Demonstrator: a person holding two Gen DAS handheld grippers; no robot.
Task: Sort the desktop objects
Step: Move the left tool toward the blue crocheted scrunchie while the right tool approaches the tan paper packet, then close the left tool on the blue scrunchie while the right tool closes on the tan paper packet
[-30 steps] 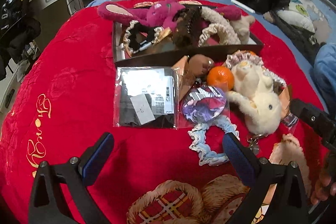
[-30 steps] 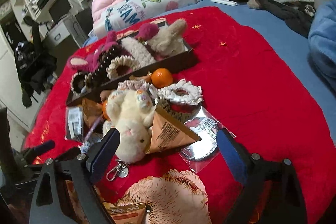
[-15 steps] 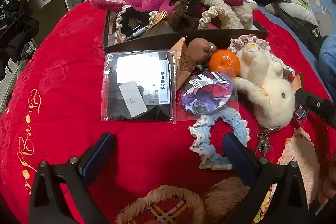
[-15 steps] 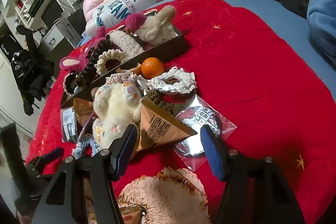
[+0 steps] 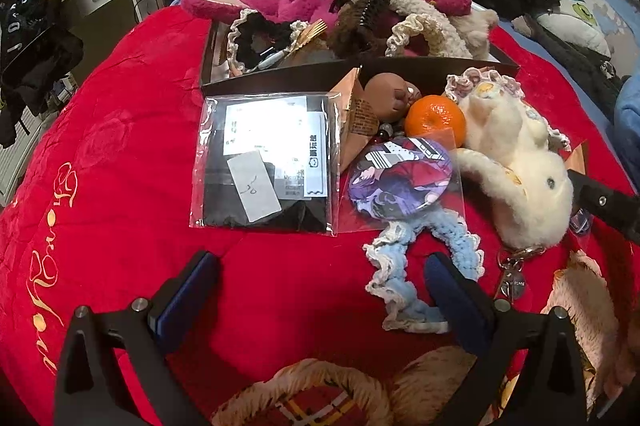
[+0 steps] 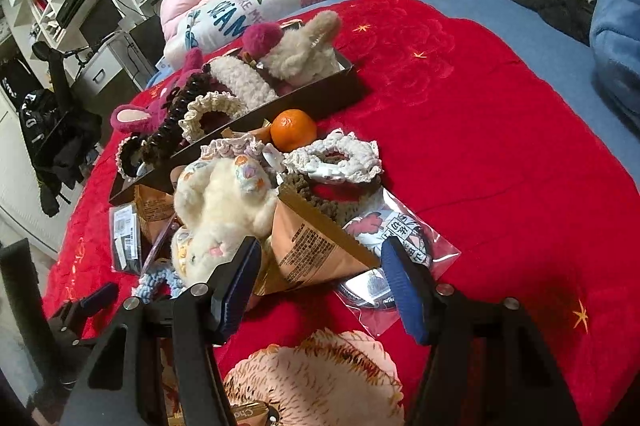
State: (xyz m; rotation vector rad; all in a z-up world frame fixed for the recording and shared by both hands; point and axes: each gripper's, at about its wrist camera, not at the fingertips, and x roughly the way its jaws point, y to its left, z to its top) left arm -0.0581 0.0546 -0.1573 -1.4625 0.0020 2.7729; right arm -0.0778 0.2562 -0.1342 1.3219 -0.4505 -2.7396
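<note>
- Nearest the left wrist camera, the left gripper [image 5: 318,280] stands with its jaws wide apart over bare red blanket [image 5: 120,154], nothing between them.
- Just beyond its right finger lies a blue crocheted scrunchie [image 5: 416,266], with a round anime badge [image 5: 402,176] in a clear sleeve overlapping its far end.
- Left of the badge sits a clear bag of black items [image 5: 266,162], flat on the blanket.
- On the right side, the right gripper [image 6: 322,286] has just been closing partway; its jaws flank the tan paper cone [image 6: 316,246], but whether the pads press it I cannot tell.
- Beside the cone lies a cream plush rabbit [image 6: 222,206], a white scrunchie [image 6: 336,156] behind it.
- Farther back, an orange [image 6: 293,130] rests against the dark tray [image 6: 332,98], which is piled with plush toys and scrunchies.
</note>
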